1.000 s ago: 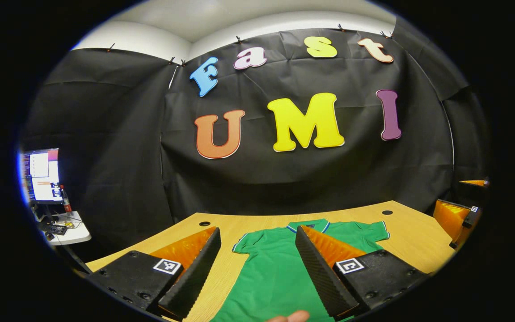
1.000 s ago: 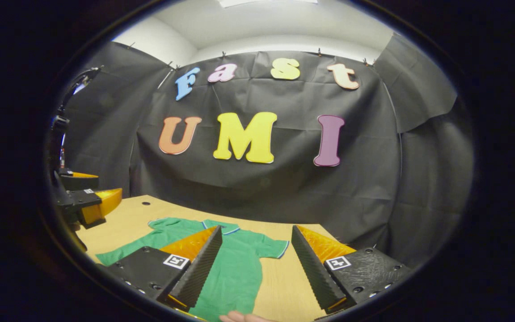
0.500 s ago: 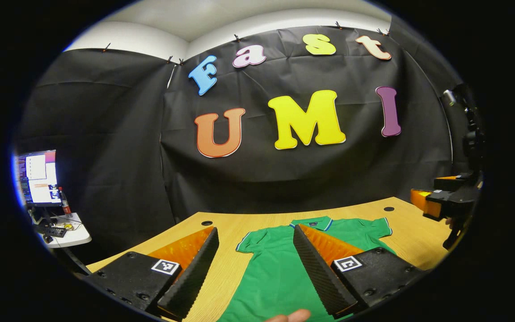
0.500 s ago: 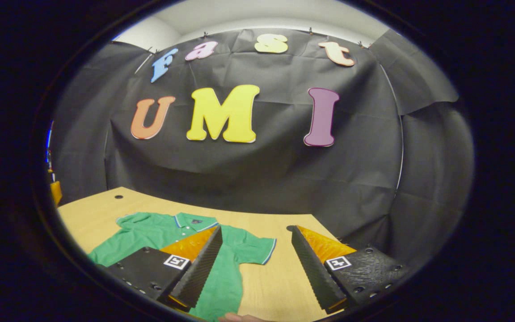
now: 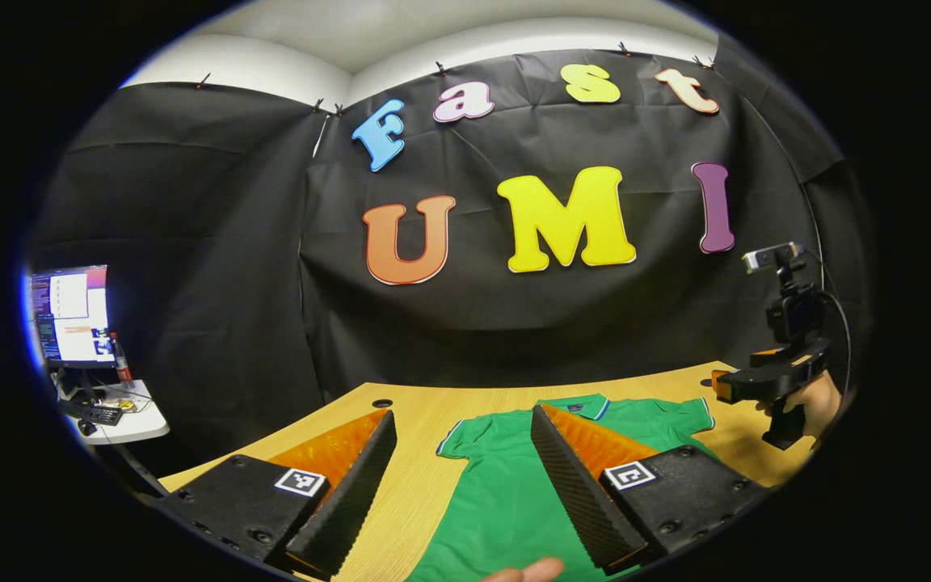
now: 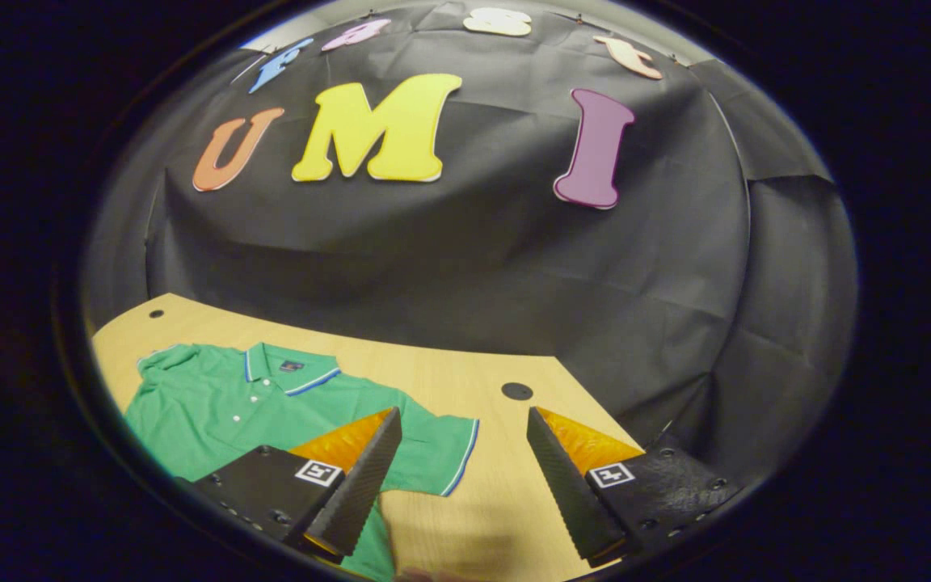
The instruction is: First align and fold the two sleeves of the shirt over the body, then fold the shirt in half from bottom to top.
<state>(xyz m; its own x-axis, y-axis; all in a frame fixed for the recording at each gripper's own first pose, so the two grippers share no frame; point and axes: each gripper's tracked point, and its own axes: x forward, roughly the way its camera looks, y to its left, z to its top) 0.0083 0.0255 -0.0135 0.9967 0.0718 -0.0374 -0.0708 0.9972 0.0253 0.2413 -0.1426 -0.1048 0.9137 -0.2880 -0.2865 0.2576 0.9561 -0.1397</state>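
A light wooden table [image 6: 465, 380] carries a green polo shirt [image 6: 215, 404] lying flat, sleeves spread

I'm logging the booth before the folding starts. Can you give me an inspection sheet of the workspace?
Surface: wooden table, with round holes.
Job's things: green shirt lies flat, collar toward the wall, both sleeves spread, nothing folded.
Clutter: nothing seen on the table.
Grippers: left gripper open above the shirt; right gripper open, near the sleeve.
Cables: one runs along the right gripper's camera mount.
Surroundings: black cloth wall; monitor and small side table beyond.
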